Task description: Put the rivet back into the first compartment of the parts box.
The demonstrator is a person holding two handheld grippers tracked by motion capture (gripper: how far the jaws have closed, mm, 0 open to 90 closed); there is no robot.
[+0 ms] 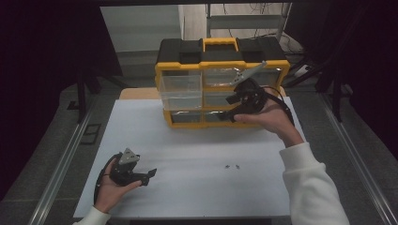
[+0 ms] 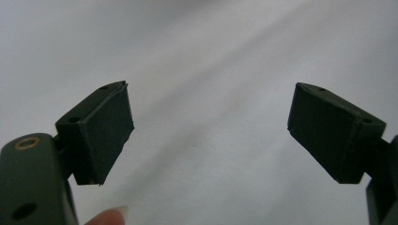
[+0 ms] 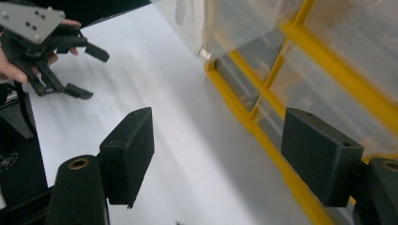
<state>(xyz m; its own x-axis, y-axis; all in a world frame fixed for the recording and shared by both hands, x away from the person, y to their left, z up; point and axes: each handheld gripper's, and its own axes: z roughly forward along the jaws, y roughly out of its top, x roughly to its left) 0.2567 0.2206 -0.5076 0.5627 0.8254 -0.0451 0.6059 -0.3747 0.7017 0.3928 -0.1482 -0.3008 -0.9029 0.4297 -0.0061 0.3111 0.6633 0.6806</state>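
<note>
Organizer (image 1: 220, 84) sat upper centre of frame, pulled-out drawer (image 1: 180, 89) just left of right gripper (image 1: 233, 107); jaws spread, empty. Left gripper (image 1: 149, 176) lower left, well apart, spread too, empty.

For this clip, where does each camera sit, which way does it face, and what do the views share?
High view: above the person's side, looking forward and down on the white table, organizer box, both forearms, left gripper and right gripper.
Left gripper view: rides the left gripper, facing bare table between open jaws; a fingertip shows.
Right gripper view: rides the right gripper, facing the box's drawers.
Shared: right gripper view and high view both show box and left gripper.
</note>
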